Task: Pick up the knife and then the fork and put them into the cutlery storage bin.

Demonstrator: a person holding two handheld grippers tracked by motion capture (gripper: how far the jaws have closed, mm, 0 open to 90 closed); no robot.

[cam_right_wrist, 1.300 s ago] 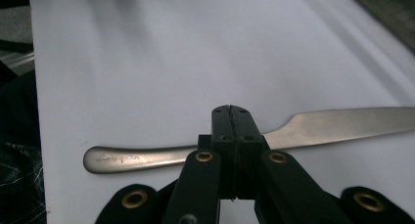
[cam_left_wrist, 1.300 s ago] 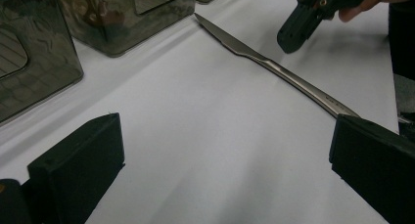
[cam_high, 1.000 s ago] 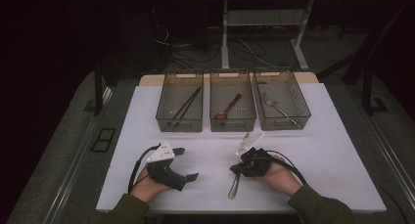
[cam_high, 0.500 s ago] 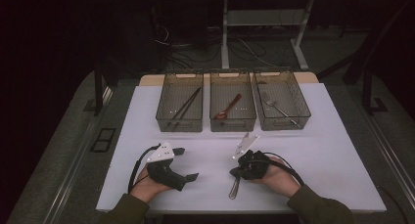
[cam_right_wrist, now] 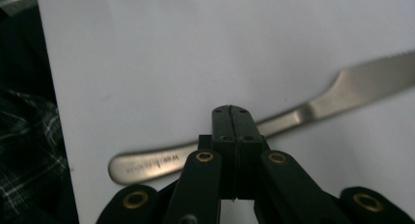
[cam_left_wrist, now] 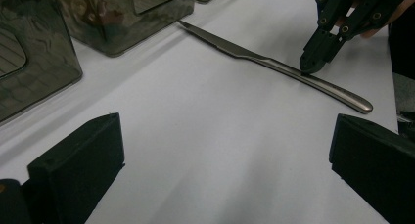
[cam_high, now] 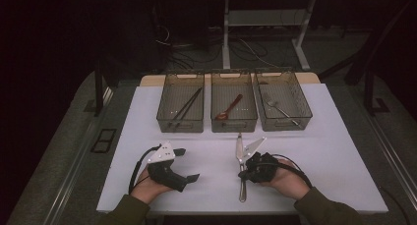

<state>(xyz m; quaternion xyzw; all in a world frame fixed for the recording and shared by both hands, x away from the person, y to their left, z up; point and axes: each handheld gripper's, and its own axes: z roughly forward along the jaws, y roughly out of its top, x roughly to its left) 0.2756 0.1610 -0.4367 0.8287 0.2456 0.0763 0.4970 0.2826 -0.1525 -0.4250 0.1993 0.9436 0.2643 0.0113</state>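
Resting item: knife flat on white table, blade toward 12 o'clock, below the centre tray.
Right gripper: jaws together, tips on the knife handle, nothing clamped between them.
Left gripper: jaws apart, at 9 o'clock from knife.

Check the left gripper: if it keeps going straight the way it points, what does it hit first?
Probably the knife lying on the white table. The left gripper is open with bare table ahead, then the knife's handle where the right gripper touches it. Depth is uncertain.
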